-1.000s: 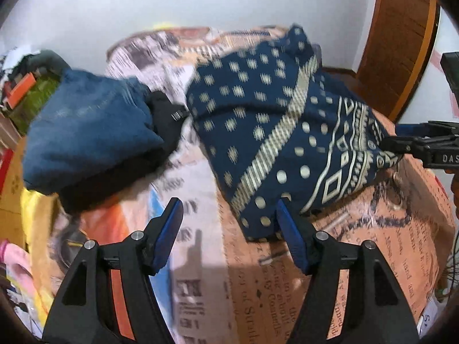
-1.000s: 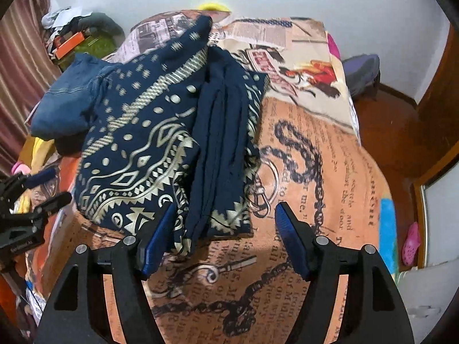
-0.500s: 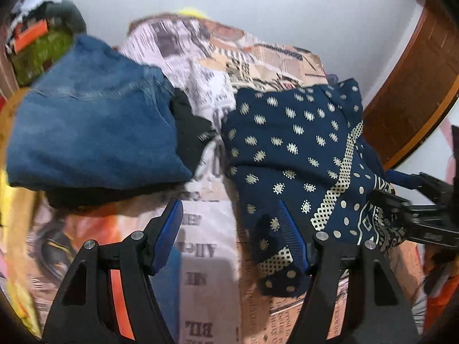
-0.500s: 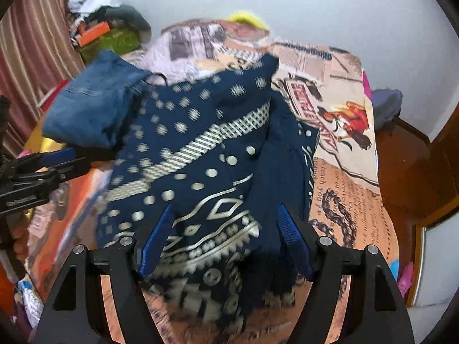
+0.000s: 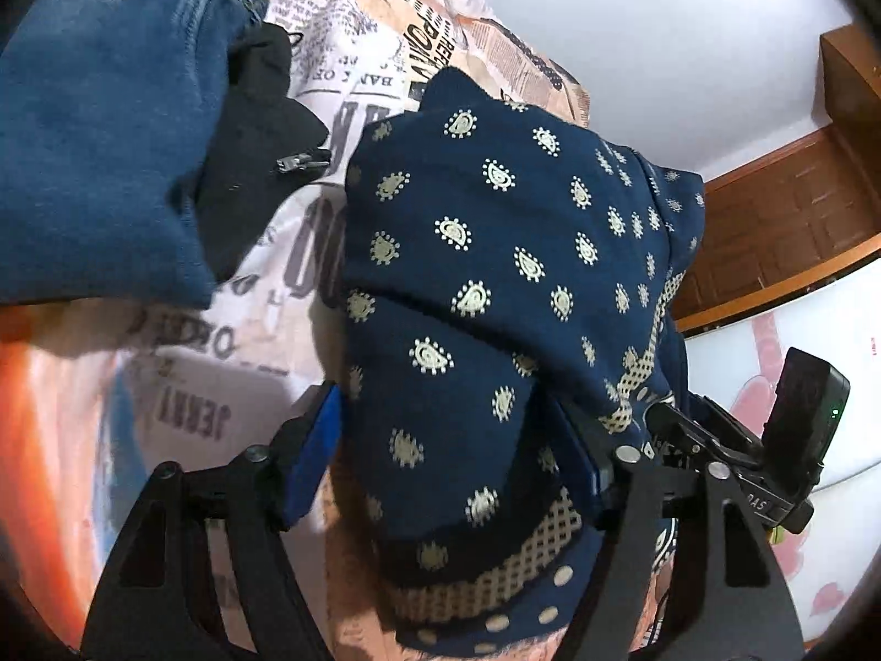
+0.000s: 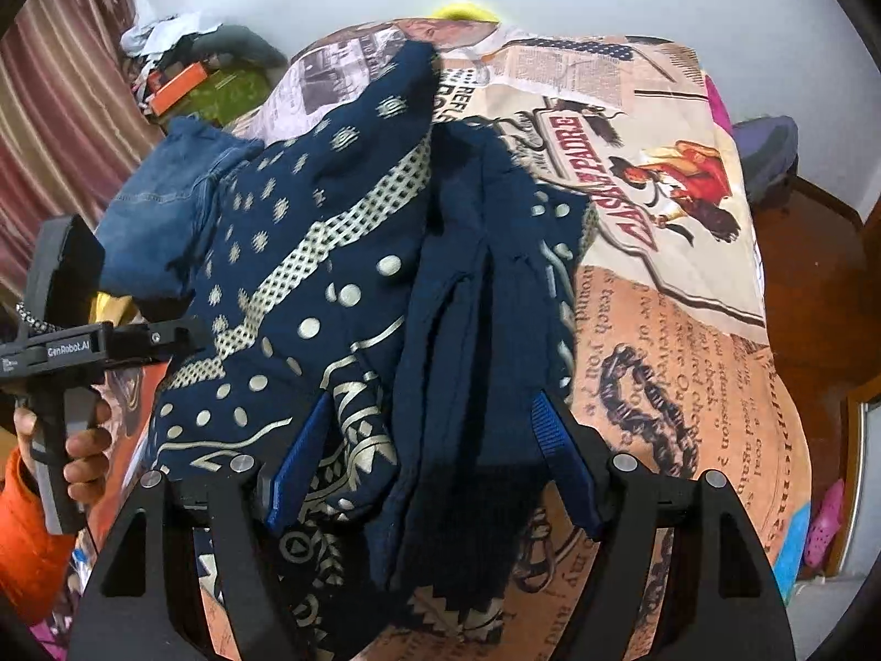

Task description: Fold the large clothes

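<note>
A folded navy garment with cream paisley and border print (image 5: 495,253) lies on the bed; it also shows in the right wrist view (image 6: 352,297). My left gripper (image 5: 457,446) is open, its blue-padded fingers (image 5: 314,446) astride the garment's near left edge. My right gripper (image 6: 429,457) is open, its fingers (image 6: 561,457) astride the garment's near right edge, where plain navy folds (image 6: 473,330) hang. In the left wrist view the right gripper (image 5: 732,457) is at the far side of the garment. In the right wrist view the left gripper (image 6: 71,352) is at the left.
A folded pair of blue jeans (image 5: 104,126) lies on a black garment (image 5: 259,149) to the left, also in the right wrist view (image 6: 159,209). The newspaper-print bedsheet (image 6: 661,253) covers the bed. A wooden door (image 5: 782,231) stands right; clutter (image 6: 187,77) lies by the striped curtain.
Both grippers have moved in and down onto the navy garment, from in front of it to fingers astride its near edges. The garment fills more of both views.
</note>
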`<state>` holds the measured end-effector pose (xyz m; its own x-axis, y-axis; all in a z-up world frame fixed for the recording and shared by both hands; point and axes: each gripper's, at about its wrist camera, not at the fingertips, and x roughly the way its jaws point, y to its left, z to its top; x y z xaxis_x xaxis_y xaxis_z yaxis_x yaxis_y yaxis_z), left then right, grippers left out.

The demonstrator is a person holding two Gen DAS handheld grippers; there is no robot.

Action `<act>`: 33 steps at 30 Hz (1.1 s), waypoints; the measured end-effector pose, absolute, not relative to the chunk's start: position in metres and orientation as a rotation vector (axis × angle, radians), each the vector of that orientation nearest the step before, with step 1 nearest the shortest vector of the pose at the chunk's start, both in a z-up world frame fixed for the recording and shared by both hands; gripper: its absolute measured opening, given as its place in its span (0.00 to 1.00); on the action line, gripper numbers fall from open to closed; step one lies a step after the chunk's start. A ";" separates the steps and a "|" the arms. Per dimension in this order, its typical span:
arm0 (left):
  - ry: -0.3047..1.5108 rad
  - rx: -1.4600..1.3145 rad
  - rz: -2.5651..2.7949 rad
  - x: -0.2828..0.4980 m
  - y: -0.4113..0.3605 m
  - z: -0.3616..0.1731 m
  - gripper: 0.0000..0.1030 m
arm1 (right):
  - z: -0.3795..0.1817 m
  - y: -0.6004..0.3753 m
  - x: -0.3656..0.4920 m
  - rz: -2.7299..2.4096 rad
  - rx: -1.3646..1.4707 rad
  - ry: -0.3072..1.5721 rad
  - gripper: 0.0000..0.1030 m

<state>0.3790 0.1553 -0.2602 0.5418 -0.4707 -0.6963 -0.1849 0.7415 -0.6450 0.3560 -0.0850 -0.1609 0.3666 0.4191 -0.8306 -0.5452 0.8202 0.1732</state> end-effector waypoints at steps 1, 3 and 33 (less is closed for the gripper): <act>1.006 -0.746 -0.194 0.381 0.153 -0.261 0.73 | -0.163 -0.087 0.359 0.599 -0.136 1.026 0.80; 1.005 -0.753 -0.204 0.384 0.151 -0.264 0.76 | -0.171 -0.095 0.366 0.581 -0.089 1.054 0.88; 0.778 -0.528 -0.214 0.325 0.169 -0.109 0.42 | -0.094 -0.053 0.337 0.715 0.173 1.059 0.24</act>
